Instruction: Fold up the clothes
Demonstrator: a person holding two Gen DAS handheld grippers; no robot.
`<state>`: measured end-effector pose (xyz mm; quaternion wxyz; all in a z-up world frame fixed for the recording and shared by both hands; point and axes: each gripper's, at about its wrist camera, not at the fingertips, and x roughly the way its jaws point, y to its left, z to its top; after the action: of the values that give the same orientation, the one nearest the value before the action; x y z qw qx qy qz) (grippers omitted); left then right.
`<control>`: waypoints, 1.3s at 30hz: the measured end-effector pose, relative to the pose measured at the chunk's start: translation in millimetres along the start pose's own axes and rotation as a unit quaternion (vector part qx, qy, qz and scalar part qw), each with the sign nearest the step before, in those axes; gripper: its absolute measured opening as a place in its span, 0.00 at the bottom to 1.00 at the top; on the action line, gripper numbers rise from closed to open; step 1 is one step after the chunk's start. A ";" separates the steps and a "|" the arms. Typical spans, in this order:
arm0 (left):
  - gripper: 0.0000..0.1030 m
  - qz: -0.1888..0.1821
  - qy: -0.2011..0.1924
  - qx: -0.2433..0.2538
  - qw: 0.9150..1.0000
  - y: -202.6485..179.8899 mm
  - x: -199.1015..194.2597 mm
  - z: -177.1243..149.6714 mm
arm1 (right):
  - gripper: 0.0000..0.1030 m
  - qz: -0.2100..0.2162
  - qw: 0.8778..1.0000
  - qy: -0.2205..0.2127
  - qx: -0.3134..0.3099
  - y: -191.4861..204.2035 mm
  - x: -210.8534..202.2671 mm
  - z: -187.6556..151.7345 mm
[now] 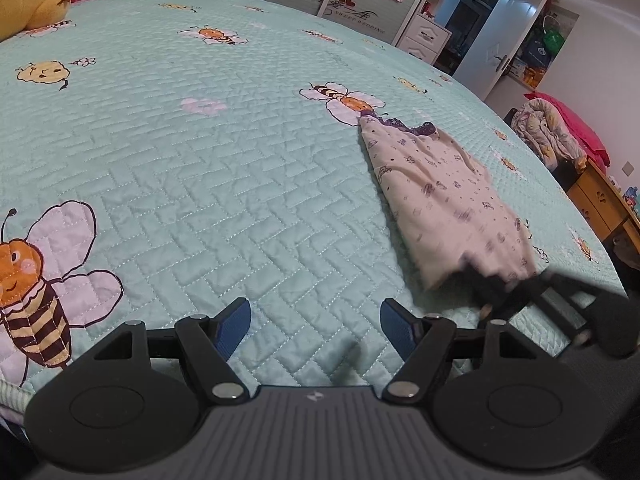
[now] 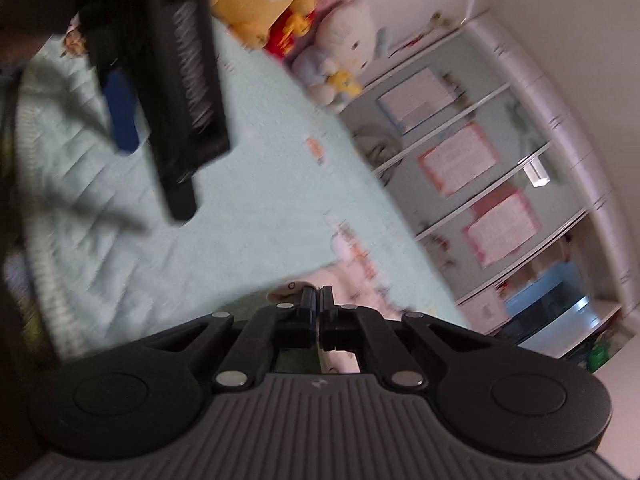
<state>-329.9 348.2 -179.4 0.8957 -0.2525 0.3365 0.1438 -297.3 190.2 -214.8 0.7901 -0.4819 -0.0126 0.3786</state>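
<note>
Both tongs differ: the left gripper (image 1: 315,320) hangs wide and empty over the mint-green quilted bedspread with bee prints (image 1: 192,168), while the right gripper (image 2: 317,300) is pinched narrow on the near hem of the small cream printed garment with a purple trim (image 1: 436,184). That garment stretches across the bedspread's right side. With only one edge clamped, I judge the cloth could slip free or bunch if pulled quickly; the right view is blurred. No containers with visible contents appear.
</note>
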 end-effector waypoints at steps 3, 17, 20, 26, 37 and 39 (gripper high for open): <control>0.73 0.001 0.001 0.002 1.000 -0.7 -0.5 -0.3 | 0.00 0.000 0.999 0.020 -0.029 18.8 6.1 -12.3; 0.73 0.003 0.003 0.001 1.000 0.0 0.7 -1.7 | 0.20 -0.044 0.993 0.004 -0.105 29.0 11.9 -5.7; 0.74 0.002 0.004 -0.004 1.000 2.0 2.0 -1.8 | 0.20 -0.023 0.993 0.006 -0.113 28.6 2.3 -7.8; 0.74 0.004 0.004 0.001 1.000 0.2 0.6 -2.3 | 0.03 0.000 0.995 0.019 -0.101 24.2 17.3 1.7; 0.75 0.010 0.004 0.002 1.000 -1.4 -1.6 -2.1 | 0.00 0.026 0.997 -0.055 -0.041 7.3 -16.3 -4.0; 0.75 0.008 0.002 0.003 1.000 -1.7 -4.3 -2.2 | 0.00 0.013 0.999 -0.037 -0.038 10.4 -10.5 -8.1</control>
<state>-333.4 345.2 -177.3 0.8946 -0.2472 0.3410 0.1494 -307.8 180.3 -223.6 0.7654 -0.4971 -0.0495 0.4056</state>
